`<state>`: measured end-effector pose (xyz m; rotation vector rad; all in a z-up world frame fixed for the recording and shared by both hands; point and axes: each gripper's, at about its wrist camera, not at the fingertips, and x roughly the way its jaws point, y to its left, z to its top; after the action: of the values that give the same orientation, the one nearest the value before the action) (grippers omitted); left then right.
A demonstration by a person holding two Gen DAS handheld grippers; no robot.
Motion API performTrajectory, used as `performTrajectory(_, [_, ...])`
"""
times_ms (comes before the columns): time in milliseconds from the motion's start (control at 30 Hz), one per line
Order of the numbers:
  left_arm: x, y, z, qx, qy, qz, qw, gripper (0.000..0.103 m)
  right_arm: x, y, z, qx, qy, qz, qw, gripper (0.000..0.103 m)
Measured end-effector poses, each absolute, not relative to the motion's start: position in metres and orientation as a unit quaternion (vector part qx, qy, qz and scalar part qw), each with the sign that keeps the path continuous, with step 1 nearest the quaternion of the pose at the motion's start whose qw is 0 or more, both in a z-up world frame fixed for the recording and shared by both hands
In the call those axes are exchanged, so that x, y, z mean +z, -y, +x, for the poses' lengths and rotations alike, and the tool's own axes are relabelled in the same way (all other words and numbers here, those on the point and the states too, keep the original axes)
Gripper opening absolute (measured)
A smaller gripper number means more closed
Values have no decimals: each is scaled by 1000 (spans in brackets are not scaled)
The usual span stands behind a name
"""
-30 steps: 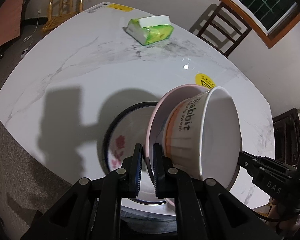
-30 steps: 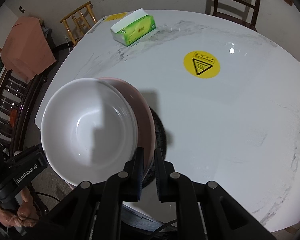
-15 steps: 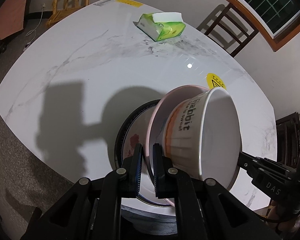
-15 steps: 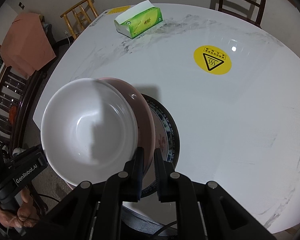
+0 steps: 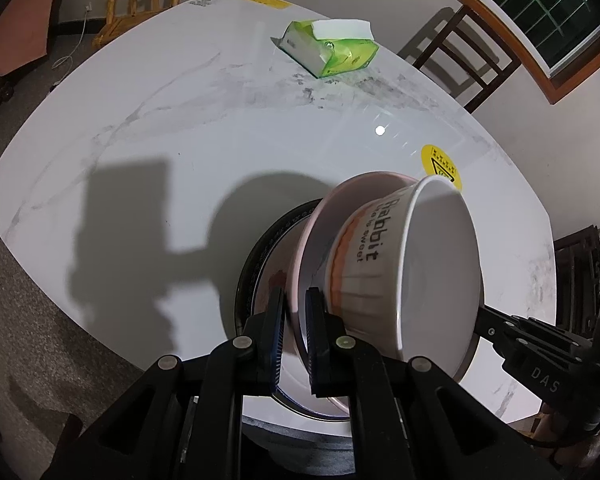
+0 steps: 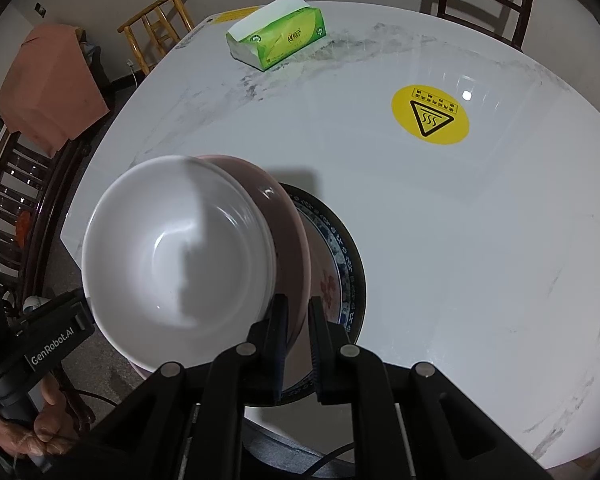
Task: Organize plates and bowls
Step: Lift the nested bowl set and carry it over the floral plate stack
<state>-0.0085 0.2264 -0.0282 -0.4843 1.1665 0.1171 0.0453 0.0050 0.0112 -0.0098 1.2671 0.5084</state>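
Observation:
A pink plate (image 5: pixel 320 232) is held tilted on edge above the table, with a white bowl (image 5: pixel 440 276) lettered "Rabbit" resting in it. My left gripper (image 5: pixel 294 320) is shut on the pink plate's near rim. My right gripper (image 6: pixel 298 320) is shut on the same plate's (image 6: pixel 296 232) opposite rim, beside the white bowl (image 6: pixel 176 252). Under them a dark-rimmed plate (image 6: pixel 340 248) with a red flower lies flat near the table's front edge; it also shows in the left wrist view (image 5: pixel 260 252).
The white marble table (image 6: pixel 460 220) carries a green tissue box (image 6: pixel 278 40) at the back and a round yellow warning sticker (image 6: pixel 430 114). Wooden chairs (image 6: pixel 156 24) stand around the table. A pink-draped object (image 6: pixel 48 92) stands at the left.
Both grippers, with the pink plate and bowl, have shifted right over the table, so the dark-rimmed plate now lies more directly beneath them. The grips have not changed.

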Motion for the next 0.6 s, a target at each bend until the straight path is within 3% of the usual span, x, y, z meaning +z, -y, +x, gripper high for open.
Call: performTrajectory(600, [-29, -227, -11, 51, -534, -224, 814, 7, 10, -2, 44, 241, -581, 1, 777, 13])
